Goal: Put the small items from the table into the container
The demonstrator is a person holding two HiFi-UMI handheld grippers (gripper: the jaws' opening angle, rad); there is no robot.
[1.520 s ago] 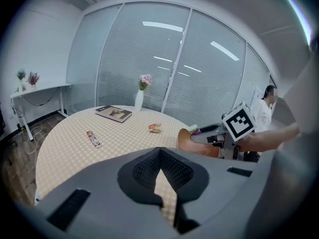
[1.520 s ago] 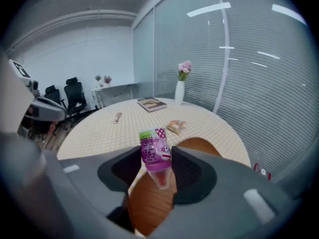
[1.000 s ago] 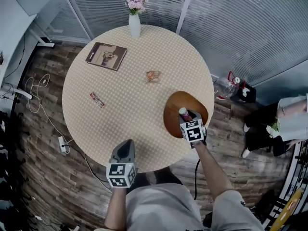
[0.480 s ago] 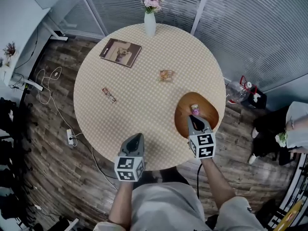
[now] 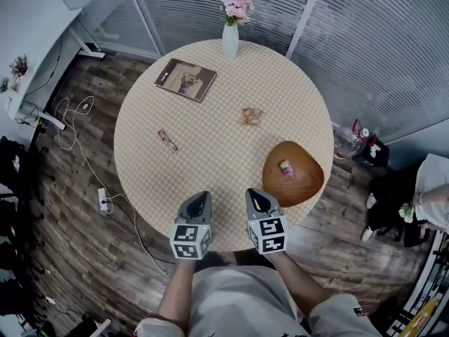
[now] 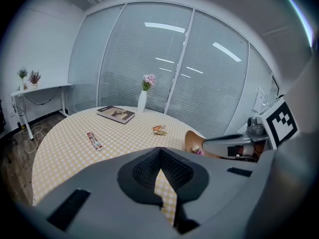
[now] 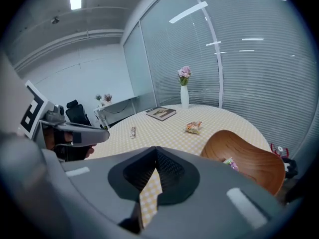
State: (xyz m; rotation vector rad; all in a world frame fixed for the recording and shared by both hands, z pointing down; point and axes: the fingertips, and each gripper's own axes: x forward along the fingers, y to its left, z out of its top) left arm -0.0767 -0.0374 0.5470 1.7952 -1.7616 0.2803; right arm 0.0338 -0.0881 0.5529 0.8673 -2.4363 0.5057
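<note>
Fingers (image 5: 263,203) of the right gripper (image 5: 256,196) and of the left gripper (image 5: 199,201) look closed and empty in the head view, both over the near edge of the bench (image 5: 210,167). One item (image 5: 286,168) lies in the bowl (image 5: 309,181). A packet (image 5: 252,115) and a bar (image 5: 167,140) lie out on the bench.

Left gripper view: tips pressed together, nothing between.

Right gripper view: likewise together on nothing, with the bowl to its right. The next pick probably calls for opening wide before descending, then straddling the packet across its narrow side.

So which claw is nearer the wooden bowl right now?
Right. The right claw is close to the wooden bowl, off its near-left edge; the left claw is farther left, beyond the right one.
</note>
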